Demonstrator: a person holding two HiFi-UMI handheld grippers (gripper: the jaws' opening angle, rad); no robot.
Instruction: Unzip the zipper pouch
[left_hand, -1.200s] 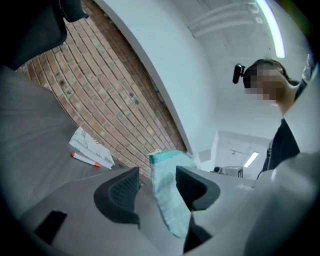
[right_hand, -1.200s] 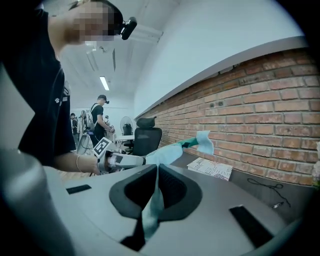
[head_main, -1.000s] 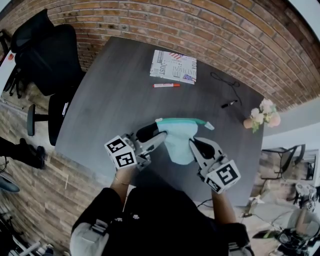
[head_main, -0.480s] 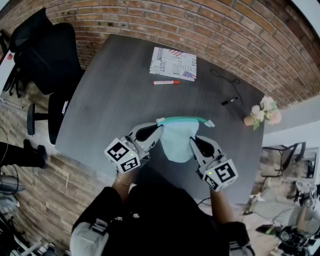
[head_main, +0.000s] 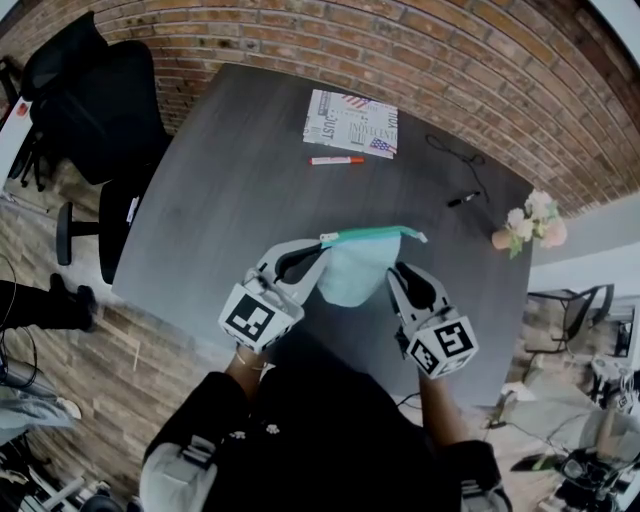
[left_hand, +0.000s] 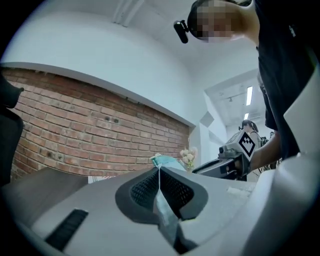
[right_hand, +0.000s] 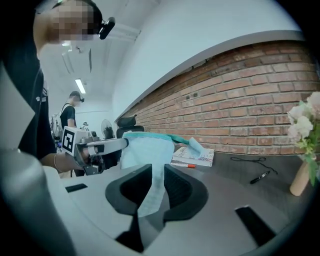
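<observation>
Pouch (head_main: 352, 272) held up over table (head_main: 215, 200). I see left gripper (left_hand: 159, 186) pinched tight on its top left corner. Right gripper (right_hand: 152, 186) jaws stand parted, just been opening, with cloth hanging loose between them. Pale blue fabric, teal zipper band (head_main: 368, 233) on top. Beyond: booklet (head_main: 351, 123), 1 red marker (head_main: 335, 160), black pen (head_main: 462, 200), flowers (head_main: 527, 222).
</observation>
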